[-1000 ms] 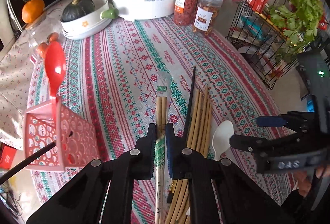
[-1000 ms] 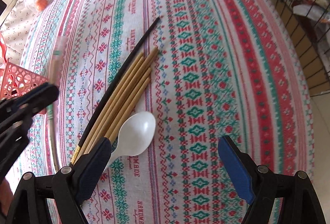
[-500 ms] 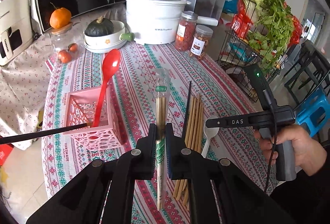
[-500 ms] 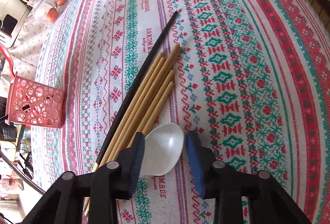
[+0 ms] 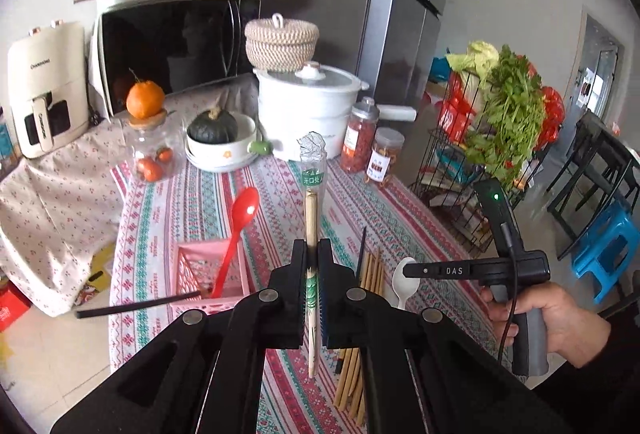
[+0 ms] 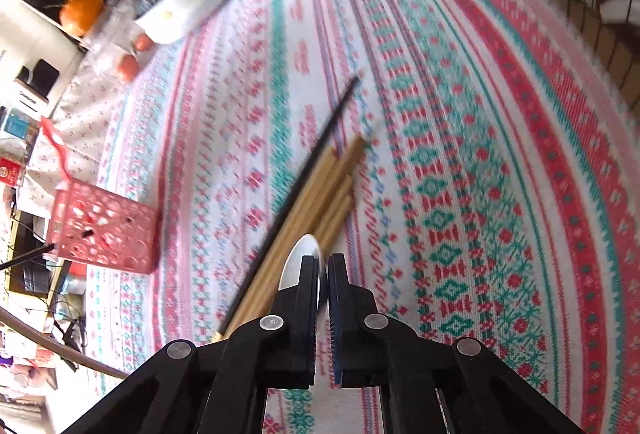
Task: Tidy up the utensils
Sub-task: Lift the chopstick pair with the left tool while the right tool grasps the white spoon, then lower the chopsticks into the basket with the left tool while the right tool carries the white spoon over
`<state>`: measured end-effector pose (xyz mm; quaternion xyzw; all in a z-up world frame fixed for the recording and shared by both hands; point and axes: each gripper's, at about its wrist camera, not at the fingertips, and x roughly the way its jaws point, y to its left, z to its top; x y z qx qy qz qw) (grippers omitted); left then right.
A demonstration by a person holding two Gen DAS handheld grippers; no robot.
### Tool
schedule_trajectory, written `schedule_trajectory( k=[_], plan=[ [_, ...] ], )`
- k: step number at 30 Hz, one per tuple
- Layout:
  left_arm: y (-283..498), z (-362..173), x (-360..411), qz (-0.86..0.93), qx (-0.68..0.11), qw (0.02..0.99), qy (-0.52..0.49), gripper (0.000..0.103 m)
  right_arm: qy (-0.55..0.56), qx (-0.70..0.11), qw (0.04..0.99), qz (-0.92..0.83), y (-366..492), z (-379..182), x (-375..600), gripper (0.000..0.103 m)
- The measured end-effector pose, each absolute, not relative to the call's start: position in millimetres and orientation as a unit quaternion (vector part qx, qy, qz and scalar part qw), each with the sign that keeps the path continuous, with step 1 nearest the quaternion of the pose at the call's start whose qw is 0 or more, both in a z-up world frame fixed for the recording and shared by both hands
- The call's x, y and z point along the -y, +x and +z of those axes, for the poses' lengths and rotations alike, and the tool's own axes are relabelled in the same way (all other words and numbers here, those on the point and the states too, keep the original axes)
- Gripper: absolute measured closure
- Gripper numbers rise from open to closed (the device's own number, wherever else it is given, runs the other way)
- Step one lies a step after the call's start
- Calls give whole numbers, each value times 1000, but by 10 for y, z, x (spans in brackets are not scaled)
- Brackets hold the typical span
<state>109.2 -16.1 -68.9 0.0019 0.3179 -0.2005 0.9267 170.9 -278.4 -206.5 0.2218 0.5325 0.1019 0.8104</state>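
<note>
My left gripper (image 5: pixel 313 254) is shut on a wrapped pair of chopsticks (image 5: pixel 312 202) and holds it upright, high above the table. My right gripper (image 6: pixel 323 266) is shut on the white spoon (image 6: pixel 298 260), lifted off the cloth; it also shows in the left wrist view (image 5: pixel 404 280). A pink perforated basket (image 5: pixel 208 272) on the left holds a red spoon (image 5: pixel 240 222) and a black chopstick (image 5: pixel 136 306). Several bamboo chopsticks (image 6: pixel 320 190) and one black chopstick (image 6: pixel 316 158) lie on the tablecloth.
At the back stand a white pot (image 5: pixel 308 106), two jars (image 5: pixel 372 142), a bowl with a squash (image 5: pixel 220 138) and a glass jar under an orange (image 5: pixel 146 138). A wire rack with greens (image 5: pixel 496 130) stands right of the table.
My left gripper rose and tilted up with the wrapped chopsticks. My right gripper closed on the white spoon and lifted it off the cloth.
</note>
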Motion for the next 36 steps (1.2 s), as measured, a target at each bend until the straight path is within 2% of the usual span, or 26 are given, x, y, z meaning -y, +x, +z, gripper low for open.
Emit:
schedule_trajectory(
  k=[12,18,26,31,36],
  plan=[
    [671,292,-443,-179,-156,969,-63,99,191,-417,882,109,1525,-1171,2665,98],
    [649,495,-810,-136,-100,984,-62,99,175,-350,914,108,1442,-765,2510,98],
    [1154,239,-1094,-180,-91,978,-44,99,144,-257,949,109,1411,-410,2096,98],
    [1633,-125,-1241,-218,-133,964,-70,99,103,-206,967,111,1405,-314,1816,98],
    [1961,-490,-1223,-238,-179,953,-56,99,76,-189,973,109,1434,-333,1632,98]
  ],
)
